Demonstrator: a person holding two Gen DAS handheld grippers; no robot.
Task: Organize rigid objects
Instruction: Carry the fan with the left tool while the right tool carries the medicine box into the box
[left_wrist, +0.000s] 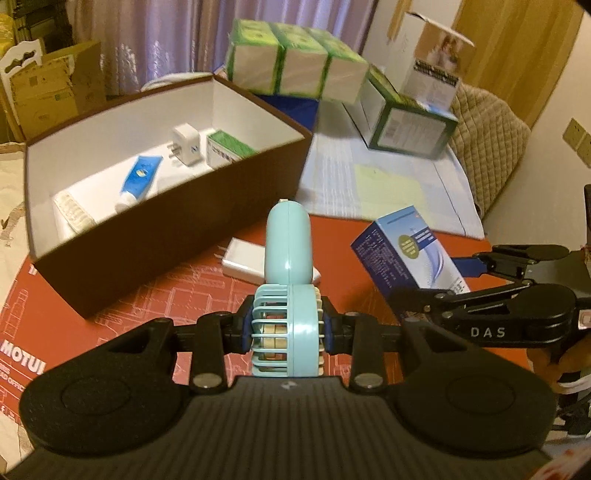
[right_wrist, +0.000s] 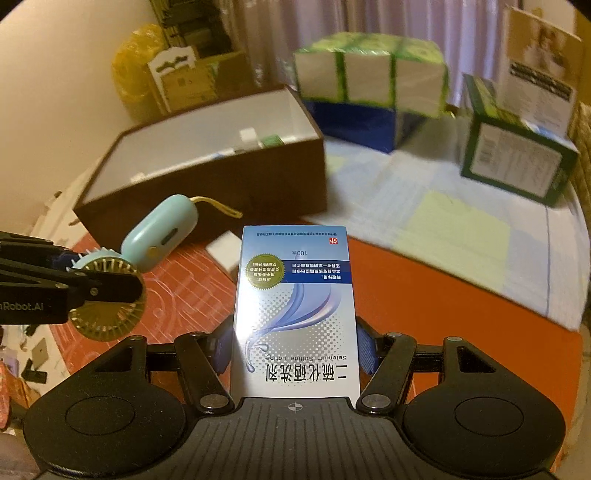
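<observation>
My left gripper (left_wrist: 287, 328) is shut on the head of a teal handheld fan (left_wrist: 288, 251), handle pointing forward, held above the red mat. The fan also shows in the right wrist view (right_wrist: 155, 236). My right gripper (right_wrist: 295, 350) is shut on a blue-and-white lotion box (right_wrist: 295, 310), held above the mat; the box also shows in the left wrist view (left_wrist: 402, 251). The brown storage box (left_wrist: 207, 206) stands ahead on the left, holding a blue tube (left_wrist: 140, 177), a white plug (left_wrist: 186, 146), a green box (left_wrist: 229, 147) and a white comb-like item (left_wrist: 74, 212).
A white charger (left_wrist: 243, 260) lies on the red mat (left_wrist: 147, 302) under the fan. Green-and-white tissue packs (left_wrist: 291, 62) on a blue box, a dark green carton (left_wrist: 406, 125) and a tall white carton (left_wrist: 432, 55) stand behind. A checked cloth (left_wrist: 369, 177) covers the far table.
</observation>
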